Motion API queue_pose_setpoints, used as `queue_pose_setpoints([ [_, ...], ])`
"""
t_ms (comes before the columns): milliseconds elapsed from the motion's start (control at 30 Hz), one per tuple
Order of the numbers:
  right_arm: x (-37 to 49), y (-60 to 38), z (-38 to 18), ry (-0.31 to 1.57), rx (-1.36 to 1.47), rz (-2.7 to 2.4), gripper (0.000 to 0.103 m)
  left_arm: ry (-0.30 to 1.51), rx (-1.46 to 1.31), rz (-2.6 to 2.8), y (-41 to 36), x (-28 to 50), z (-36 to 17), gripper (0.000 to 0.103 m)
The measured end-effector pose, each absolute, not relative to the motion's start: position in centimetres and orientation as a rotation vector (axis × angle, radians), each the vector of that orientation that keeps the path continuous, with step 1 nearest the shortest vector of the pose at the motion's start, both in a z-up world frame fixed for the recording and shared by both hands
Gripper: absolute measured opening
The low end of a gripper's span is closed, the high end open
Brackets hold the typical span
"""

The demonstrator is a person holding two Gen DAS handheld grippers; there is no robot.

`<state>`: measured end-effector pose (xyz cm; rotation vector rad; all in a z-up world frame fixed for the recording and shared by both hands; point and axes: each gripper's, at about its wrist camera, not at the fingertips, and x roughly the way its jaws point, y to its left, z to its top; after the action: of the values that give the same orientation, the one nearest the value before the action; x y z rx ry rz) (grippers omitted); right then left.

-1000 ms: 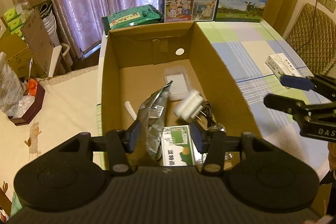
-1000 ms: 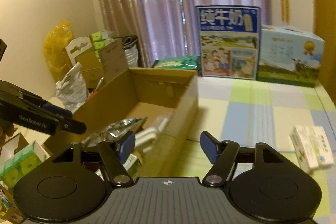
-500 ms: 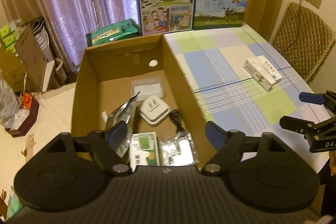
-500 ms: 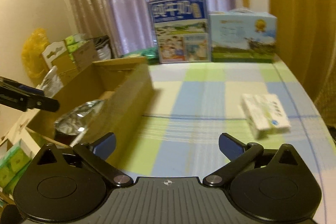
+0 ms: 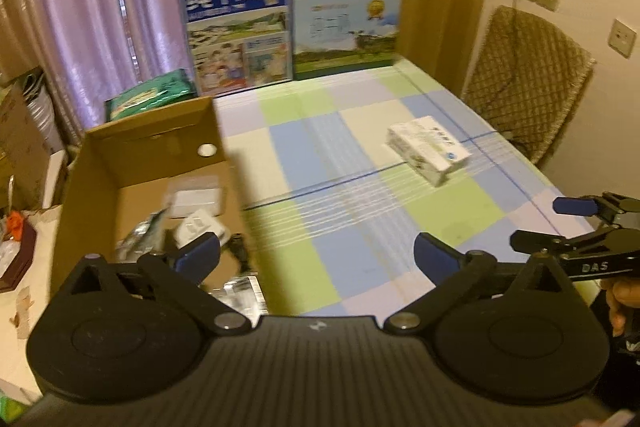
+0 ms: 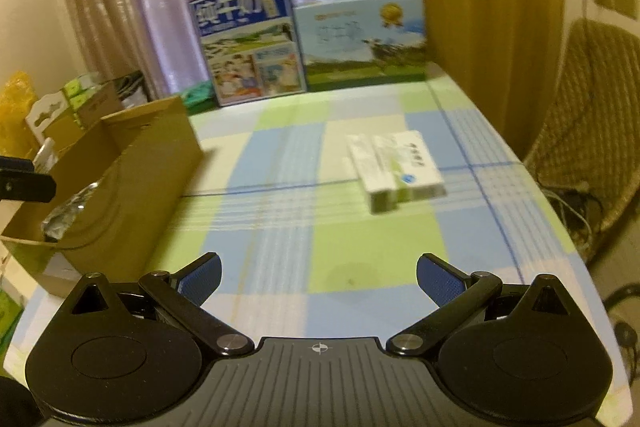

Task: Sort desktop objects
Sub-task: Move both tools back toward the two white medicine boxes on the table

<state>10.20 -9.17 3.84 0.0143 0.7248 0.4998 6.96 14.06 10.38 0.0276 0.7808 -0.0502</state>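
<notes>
A white and green carton pack [image 5: 428,149] [image 6: 394,165] lies on the checked tablecloth [image 5: 340,195], right of centre. At the left stands an open cardboard box [image 5: 96,167] [image 6: 132,163] holding a white charger [image 5: 198,225], foil packets [image 5: 140,243] and a clear pouch [image 5: 196,193]. My left gripper [image 5: 318,253] hangs open and empty over the box's right wall and the cloth. My right gripper [image 6: 319,277] is open and empty above the near part of the cloth, well short of the carton pack; it also shows at the right edge of the left wrist view [image 5: 576,227].
Two large milk cartons [image 5: 236,31] [image 5: 344,27] stand at the table's far end, a green pack [image 5: 148,95] beside them. A padded chair [image 5: 528,83] stands right of the table. Clutter and boxes [image 6: 68,107] crowd the left side.
My left gripper opened wide, dropped the white charger into the box and swung right over the table. My right gripper also opened wider and turned right, bringing the carton pack nearer the centre.
</notes>
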Motion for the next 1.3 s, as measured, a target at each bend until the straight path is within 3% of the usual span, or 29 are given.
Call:
queue_pose_setpoints([
  [533,10.6,-14.6,3.1,0.758,0.083,0.416,0.101,0.852,-0.038,-0.141,6.9,9.0,7.1,0.101],
  [1300,14.1,-17.1,2.7,0.749,0.074,0.396,0.101,0.849,-0.072,-0.14,4.0,12.2,4.8,0.1],
])
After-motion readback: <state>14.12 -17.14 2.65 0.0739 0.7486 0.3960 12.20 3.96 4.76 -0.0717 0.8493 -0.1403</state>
